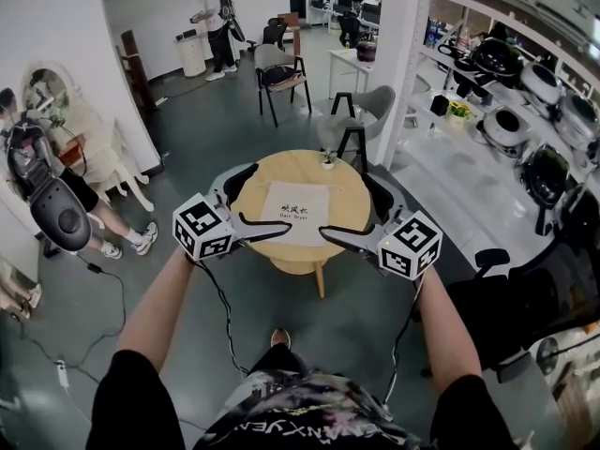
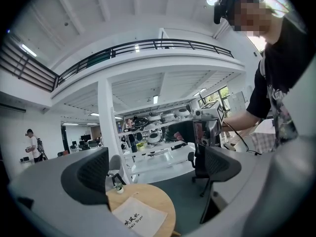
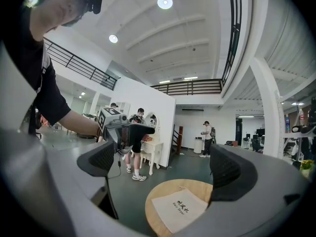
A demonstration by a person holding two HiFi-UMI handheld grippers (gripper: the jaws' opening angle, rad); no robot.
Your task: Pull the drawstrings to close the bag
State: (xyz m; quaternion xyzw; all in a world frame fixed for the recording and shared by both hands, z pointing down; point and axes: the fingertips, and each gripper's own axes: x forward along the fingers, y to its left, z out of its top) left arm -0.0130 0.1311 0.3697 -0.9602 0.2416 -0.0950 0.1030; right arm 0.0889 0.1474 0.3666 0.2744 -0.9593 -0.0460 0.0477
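A white drawstring bag [image 1: 297,212] with dark print lies flat on a small round wooden table [image 1: 349,206]. I cannot make out its drawstrings. My left gripper [image 1: 267,200] hovers over the table's left side, open and holding nothing. Opposite it, over the right side, my right gripper [image 1: 345,204] is also open and holding nothing. The two point at each other above the bag without touching it. In the left gripper view the bag [image 2: 139,217] sits low between the open jaws [image 2: 155,169]. The right gripper view shows the bag [image 3: 180,209] below its own open jaws [image 3: 163,164].
A tiny potted plant [image 1: 327,163] stands at the table's far edge. Grey chairs [image 1: 361,111] stand beyond the table and a black office chair [image 1: 525,298] is at the right. A seated person [image 1: 94,204] is at the left, and shelves of equipment [image 1: 525,111] line the right.
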